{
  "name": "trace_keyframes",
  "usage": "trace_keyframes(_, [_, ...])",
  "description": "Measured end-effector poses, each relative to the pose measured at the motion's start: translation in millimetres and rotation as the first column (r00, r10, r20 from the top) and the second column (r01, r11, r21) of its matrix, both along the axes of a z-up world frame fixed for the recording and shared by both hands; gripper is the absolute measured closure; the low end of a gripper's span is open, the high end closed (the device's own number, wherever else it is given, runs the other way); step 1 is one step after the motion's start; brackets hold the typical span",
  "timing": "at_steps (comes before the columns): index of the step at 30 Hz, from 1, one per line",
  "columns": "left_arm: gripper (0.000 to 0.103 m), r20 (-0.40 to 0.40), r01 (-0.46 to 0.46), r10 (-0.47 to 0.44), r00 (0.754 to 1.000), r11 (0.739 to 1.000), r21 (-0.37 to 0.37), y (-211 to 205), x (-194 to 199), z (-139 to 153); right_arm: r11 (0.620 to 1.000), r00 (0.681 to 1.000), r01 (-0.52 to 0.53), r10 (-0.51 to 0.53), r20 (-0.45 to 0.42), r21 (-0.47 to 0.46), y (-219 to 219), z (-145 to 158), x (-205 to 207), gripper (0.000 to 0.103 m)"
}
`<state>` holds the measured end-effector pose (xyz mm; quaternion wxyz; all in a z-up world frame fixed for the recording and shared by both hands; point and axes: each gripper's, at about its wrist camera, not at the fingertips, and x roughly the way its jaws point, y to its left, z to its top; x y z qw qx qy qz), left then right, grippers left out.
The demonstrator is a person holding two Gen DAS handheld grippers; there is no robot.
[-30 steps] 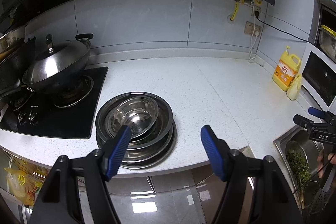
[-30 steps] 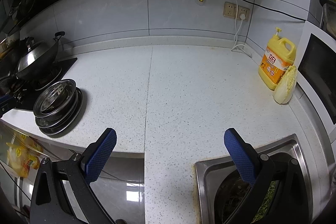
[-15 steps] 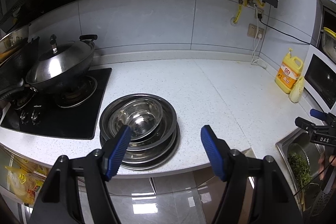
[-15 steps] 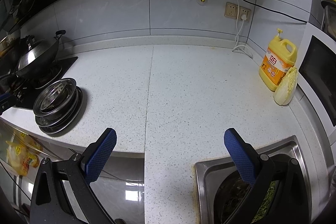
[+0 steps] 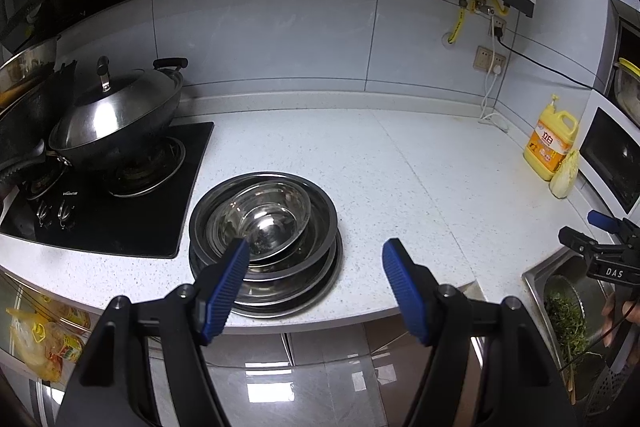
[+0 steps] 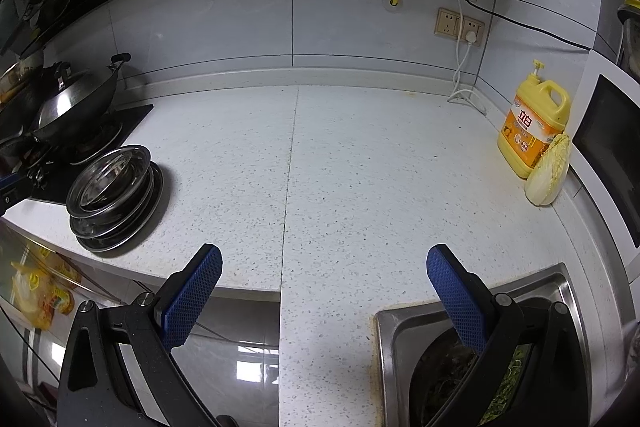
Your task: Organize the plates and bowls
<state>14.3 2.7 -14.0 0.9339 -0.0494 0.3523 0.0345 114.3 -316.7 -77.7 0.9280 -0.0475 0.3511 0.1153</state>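
I have the white speckled worktop (image 6: 360, 163) spread wide ahead of me, the black hob (image 5: 120, 203) at its left end and a steel sink (image 6: 472, 311) at its near right corner. The task's things sit together near the front edge just beside the hob: a stack of steel plates and bowls (image 5: 264, 235), the smallest bowl (image 5: 268, 215) nested on top.

The left gripper (image 5: 314, 267) hangs short of that stack, off the worktop's edge, jaws wide and holding nothing; the right gripper (image 6: 324, 279) is well apart from it, near the sink, jaws likewise wide and empty.

As I judge it, the stacking looks done or nearly so. If I lift again, I would take one rim only, square on, since thin polished steel is likely to slip and ring against its neighbours.

The left wrist view looks down into the bowls; the right wrist view shows the stack side-on, its layers and slight lean, and also shows the yellow detergent bottle (image 6: 532, 131) with cabbage (image 6: 548, 171) touching it more plainly.
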Motion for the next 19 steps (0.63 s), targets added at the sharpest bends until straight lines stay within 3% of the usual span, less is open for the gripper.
trace_keyframes(19, [0.035, 0.018, -0.013, 0.013, 1.000, 1.000, 0.011, 0.5, -2.4, -1.1, 1.000, 1.000, -0.007, 0.007, 0.013, -0.022, 2.4, -1.7, -1.0, 0.002])
